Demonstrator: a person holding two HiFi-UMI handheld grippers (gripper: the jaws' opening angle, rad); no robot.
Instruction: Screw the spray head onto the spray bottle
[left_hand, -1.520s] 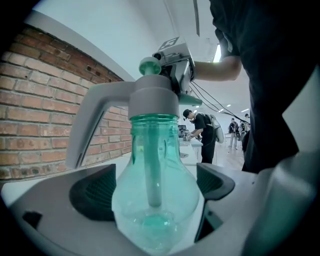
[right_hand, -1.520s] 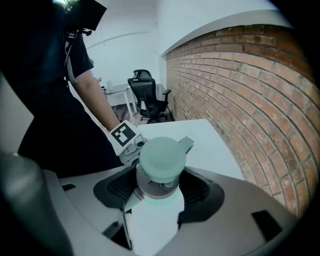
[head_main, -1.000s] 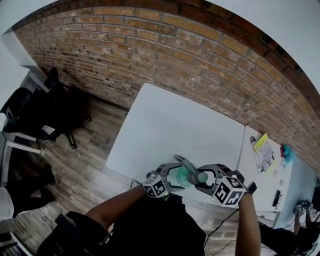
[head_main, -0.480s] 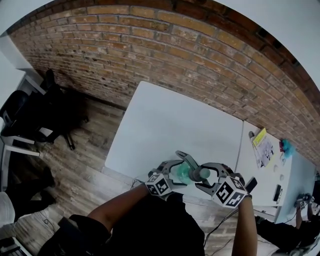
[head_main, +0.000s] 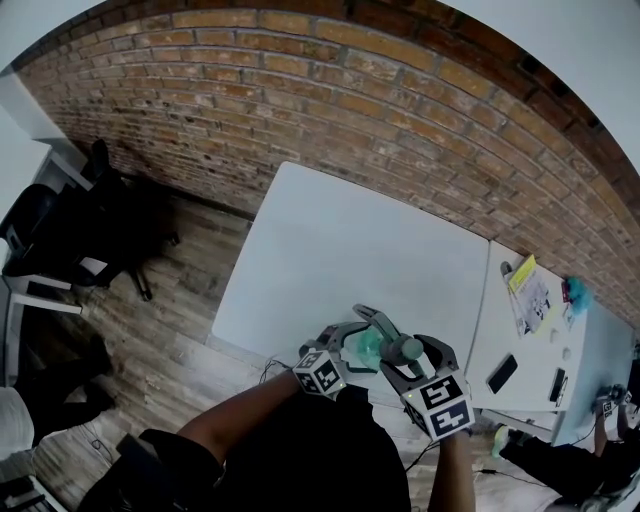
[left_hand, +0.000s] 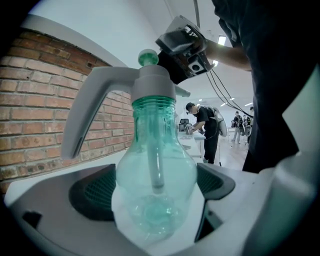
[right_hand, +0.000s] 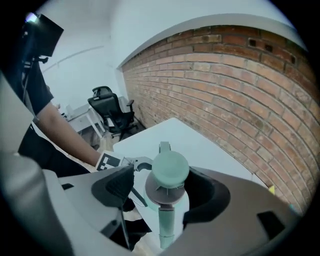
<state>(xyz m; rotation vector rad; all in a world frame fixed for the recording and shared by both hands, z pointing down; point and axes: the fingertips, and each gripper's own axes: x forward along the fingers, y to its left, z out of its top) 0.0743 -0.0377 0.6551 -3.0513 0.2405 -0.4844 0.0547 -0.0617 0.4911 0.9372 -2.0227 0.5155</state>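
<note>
A translucent green spray bottle (head_main: 364, 352) is held up over the near edge of the white table (head_main: 340, 250). My left gripper (head_main: 350, 342) is shut on its round lower body (left_hand: 155, 170), one pad on each side. The grey spray head (left_hand: 150, 82) with a green knob (right_hand: 170, 170) sits on the bottle's neck, its trigger hanging to the left in the left gripper view. My right gripper (head_main: 405, 352) comes from above and is shut on the spray head (right_hand: 162, 192); its nozzle (right_hand: 166, 225) points down in the right gripper view.
A second white table (head_main: 530, 340) at the right carries a dark phone (head_main: 501, 373) and yellow papers (head_main: 522, 280). A brick wall (head_main: 330, 100) runs behind, and a black office chair (head_main: 60, 230) stands at the left on the wooden floor. People (left_hand: 205, 130) stand far off.
My right gripper has turned about the spray head, its marker cube swinging down and left, which uncovers the phone. The left gripper and the bottle have hardly moved.
</note>
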